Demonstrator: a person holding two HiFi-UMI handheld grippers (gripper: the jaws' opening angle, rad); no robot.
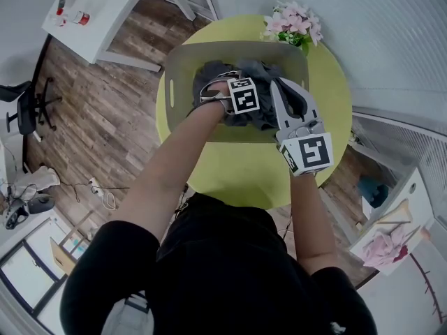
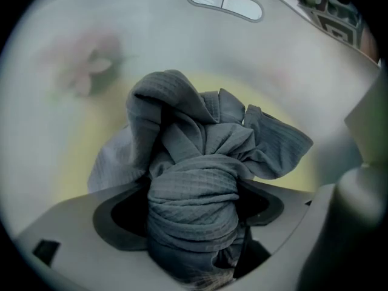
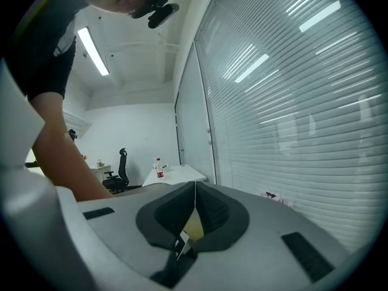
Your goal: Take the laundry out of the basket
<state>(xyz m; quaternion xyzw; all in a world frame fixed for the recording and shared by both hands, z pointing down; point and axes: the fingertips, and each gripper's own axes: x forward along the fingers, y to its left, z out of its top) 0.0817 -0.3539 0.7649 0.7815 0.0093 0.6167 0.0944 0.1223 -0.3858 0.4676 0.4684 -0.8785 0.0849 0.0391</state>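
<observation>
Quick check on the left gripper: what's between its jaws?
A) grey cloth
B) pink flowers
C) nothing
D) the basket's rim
A: the left gripper view shows a bundle of grey cloth standing between the wide-apart jaws of the left gripper, with a dark gap at each pad, down inside the basket.
</observation>
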